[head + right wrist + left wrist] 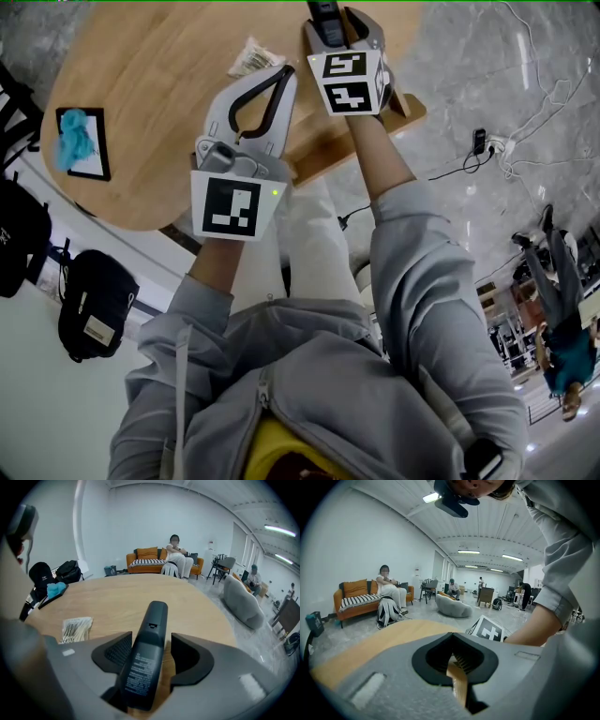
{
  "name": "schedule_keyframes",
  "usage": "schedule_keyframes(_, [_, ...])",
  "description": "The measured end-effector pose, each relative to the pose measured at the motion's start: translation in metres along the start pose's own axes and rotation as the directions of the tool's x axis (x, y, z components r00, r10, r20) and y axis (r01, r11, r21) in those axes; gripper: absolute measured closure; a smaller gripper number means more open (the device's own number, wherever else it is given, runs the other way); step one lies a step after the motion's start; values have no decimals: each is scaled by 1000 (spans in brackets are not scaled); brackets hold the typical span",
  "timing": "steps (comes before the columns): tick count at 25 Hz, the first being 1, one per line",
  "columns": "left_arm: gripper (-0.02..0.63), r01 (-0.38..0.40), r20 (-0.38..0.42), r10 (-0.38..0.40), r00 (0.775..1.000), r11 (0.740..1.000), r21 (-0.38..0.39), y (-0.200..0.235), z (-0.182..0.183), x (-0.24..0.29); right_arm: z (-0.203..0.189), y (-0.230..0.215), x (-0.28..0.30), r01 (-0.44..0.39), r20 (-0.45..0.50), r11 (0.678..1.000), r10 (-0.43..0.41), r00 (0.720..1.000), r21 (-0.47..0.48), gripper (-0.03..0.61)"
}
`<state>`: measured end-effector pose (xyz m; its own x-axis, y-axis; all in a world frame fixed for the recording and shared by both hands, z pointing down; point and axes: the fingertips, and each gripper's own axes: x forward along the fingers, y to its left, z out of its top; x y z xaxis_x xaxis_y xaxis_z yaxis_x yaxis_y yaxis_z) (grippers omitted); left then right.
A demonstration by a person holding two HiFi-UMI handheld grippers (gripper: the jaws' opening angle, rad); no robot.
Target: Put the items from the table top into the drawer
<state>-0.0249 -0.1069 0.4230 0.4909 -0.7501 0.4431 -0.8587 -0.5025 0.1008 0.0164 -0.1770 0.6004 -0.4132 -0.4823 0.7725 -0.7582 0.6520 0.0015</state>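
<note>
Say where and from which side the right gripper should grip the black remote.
Probably grip the remote across its narrow width, on the long edges by its labelled end, coming from that end: it is slim and lies lengthwise between the jaws.

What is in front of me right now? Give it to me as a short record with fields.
surface: round wooden table
right gripper: jaws apart, dark remote between them, not clamped
left gripper: jaws together, nothing held
on the table: printed packet; blue cloth on a black-edged board
</note>
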Motion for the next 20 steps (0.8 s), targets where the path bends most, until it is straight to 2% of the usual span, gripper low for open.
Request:
schedule_keyframes(2, [613, -2, -3, 2, 1000, 1000, -11, 0, -1, 0, 1, 0, 1, -4, -4, 1000, 4, 1000, 4, 324])
schedule_keyframes(5, [612, -7, 0, 7, 1000, 1000, -27, 2, -2, 1, 1, 3, 2, -20, -5, 1000, 20, 1000, 5, 356])
schedule_keyframes(12, [612, -13, 1, 13, 1000, 999, -43, 2, -4, -3, 4, 1, 4, -23, -30, 993, 27, 999, 116, 387])
schedule_keyframes(20, [613, -8, 13, 8, 1000, 999, -35, -2, -1, -12, 5, 5, -11, -17, -26, 996, 19, 999, 87, 393])
